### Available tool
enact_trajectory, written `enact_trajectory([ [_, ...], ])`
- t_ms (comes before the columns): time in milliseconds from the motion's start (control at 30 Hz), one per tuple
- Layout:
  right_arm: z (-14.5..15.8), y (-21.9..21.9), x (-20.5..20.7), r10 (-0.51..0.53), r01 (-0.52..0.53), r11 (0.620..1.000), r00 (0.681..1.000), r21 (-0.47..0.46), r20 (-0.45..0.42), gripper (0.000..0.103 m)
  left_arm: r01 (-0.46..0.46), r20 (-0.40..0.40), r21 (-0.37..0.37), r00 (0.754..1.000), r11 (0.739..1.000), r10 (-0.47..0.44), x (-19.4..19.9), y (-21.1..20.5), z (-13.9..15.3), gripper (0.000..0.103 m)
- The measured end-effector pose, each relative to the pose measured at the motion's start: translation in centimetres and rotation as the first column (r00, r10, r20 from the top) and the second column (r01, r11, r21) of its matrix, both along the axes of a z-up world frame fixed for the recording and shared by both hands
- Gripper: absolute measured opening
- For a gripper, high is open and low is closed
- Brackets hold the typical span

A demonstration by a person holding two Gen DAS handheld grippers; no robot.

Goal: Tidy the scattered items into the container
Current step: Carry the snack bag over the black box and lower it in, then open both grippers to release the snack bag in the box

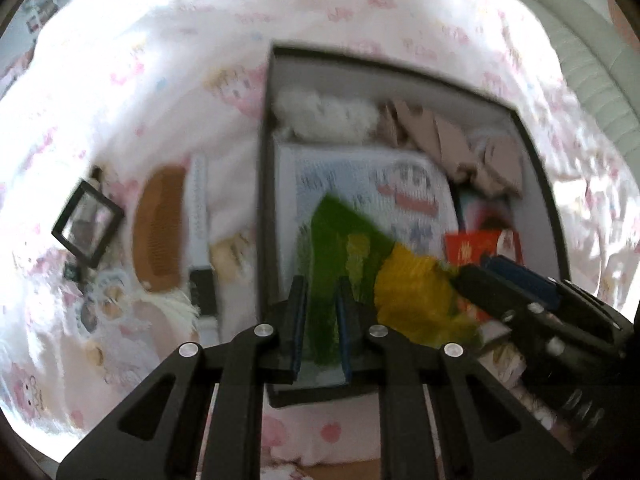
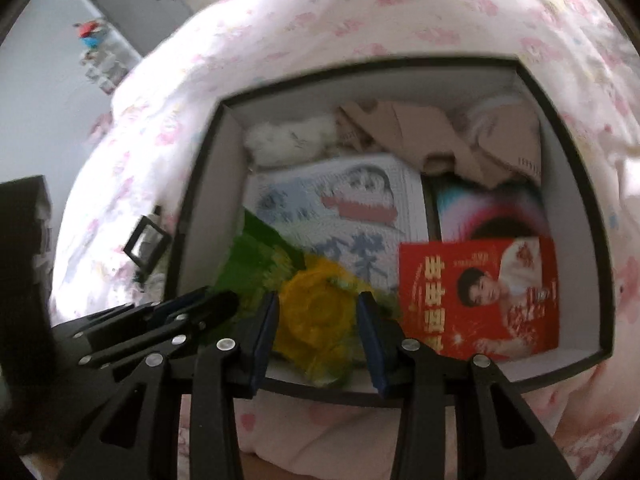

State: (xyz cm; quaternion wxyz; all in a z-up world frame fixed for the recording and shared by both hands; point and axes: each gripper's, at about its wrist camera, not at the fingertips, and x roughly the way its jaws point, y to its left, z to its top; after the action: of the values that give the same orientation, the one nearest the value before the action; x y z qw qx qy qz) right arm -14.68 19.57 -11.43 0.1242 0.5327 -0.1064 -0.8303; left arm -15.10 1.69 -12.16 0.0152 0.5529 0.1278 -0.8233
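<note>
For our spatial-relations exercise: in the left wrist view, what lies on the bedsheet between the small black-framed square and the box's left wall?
A brown wooden comb and a white strip-shaped item lie side by side between the frame and the box.

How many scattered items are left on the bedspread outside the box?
3 clearly: black square frame, brown comb beside it, white-and-black strip nearest the box. A fluffy white thing below them is unclear; others may be out of view.

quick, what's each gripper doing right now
left gripper: closed on the green end of the artificial flower, over the box.
right gripper: closed around the flower's yellow bloom.
</note>
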Motion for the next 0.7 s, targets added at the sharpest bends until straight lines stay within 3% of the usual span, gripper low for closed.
enact_trajectory([
  [167,0.9,2.2,-0.8,-0.081,0.082,0.997,0.995,0.01,-0.056,0.036,-0.02,-0.123,0.02,0.992,1.0,0.023,-0.9,-0.3,0.8,0.013],
  [267,-0.6,2.4,-1.2,-0.109,0.109,0.994,0.994,-0.017,-0.022,0.036,0.057,-0.105,0.045,0.993,0.997,-0.052,-1.8,0.9,-0.5,0.013],
  [500,-4.1,1.1,-1.6,-0.089,0.093,0.994,0.994,-0.065,0.064,0.036,0.1,-0.002,-0.003,0.995,0.995,-0.1,-2.1,1.9,-2.4,0.013],
  [633,-3.7,1.6,-1.6,-0.105,0.112,0.989,0.991,-0.091,0.079,0.036,0.117,0.019,0.017,0.993,0.993,-0.117,-1.0,2.3,-2.2,0.013],
  [700,-2.6,1.9,-0.8,-0.138,0.14,0.988,0.99,-0.073,0.033,0.037,0.112,-0.001,0.054,0.994,0.992,-0.112,-0.4,2.2,-2.0,0.013],
])
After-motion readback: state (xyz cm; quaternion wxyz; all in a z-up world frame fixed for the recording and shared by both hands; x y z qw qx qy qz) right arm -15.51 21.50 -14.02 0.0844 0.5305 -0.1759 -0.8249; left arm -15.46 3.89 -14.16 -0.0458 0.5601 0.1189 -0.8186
